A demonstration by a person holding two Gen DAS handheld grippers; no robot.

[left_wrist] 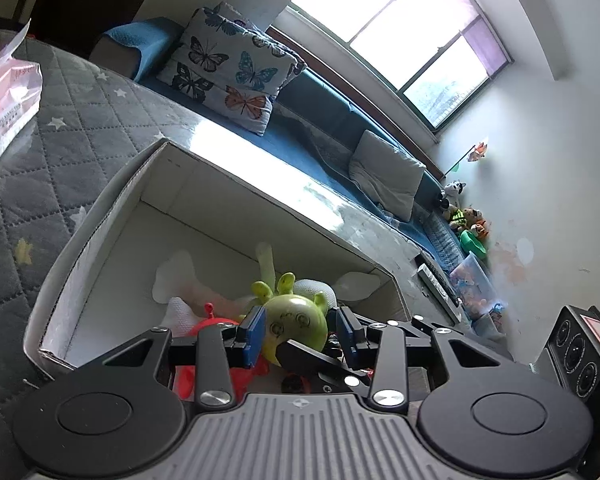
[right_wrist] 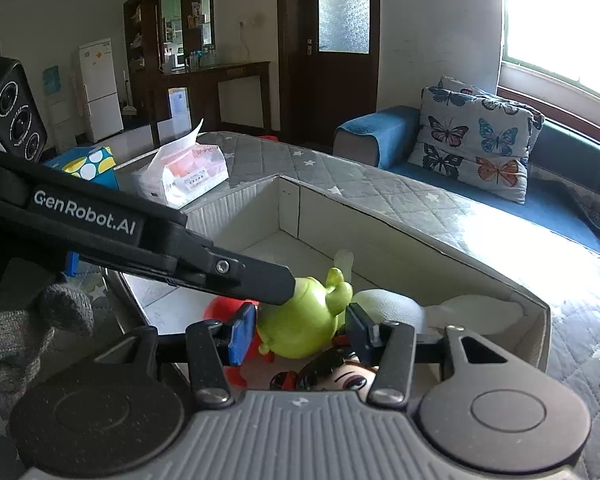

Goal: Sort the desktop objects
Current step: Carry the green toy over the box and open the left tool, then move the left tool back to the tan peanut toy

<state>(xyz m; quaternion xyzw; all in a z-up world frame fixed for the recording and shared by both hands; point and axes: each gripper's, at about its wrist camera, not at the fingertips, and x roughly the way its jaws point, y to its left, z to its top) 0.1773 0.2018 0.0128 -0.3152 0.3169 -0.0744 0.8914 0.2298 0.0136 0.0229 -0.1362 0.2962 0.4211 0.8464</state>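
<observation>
The desk [right_wrist: 380, 196] is covered by a grey quilted cloth with stars, and most of its near part is taken up by an open cardboard box [right_wrist: 400, 216] with white inner walls. Outside the box, at the far end of the desk, a pack of tissues [right_wrist: 184, 176] and a blue box with dots [right_wrist: 86, 166] are seen – whether these are meant to be sorted cannot be told.

Inside the box several toys are already gathered at the near end: a white bone-shaped piece [left_wrist: 176, 276], a white mesh-covered item [right_wrist: 388, 304], a red toy [left_wrist: 216, 324], a doll's head with dark hair [right_wrist: 340, 376], and the green alien-faced toy [left_wrist: 296, 324]. The sorting is therefore judged to be well advanced, with little visibly left on the cloth.

The green toy lies in the box, on the other toys. The left gripper [left_wrist: 300, 334] is held with its jaws spread at either side of the toy; contact with the blue pads cannot be confirmed. The right gripper [right_wrist: 300, 330] is likewise spread – the toy sits between its jaws, seemingly unpinched. A tip of the left gripper is seen touching or just above the toy's top in the right wrist view, so the toy is judged to be at the point of being set down or picked up
</observation>
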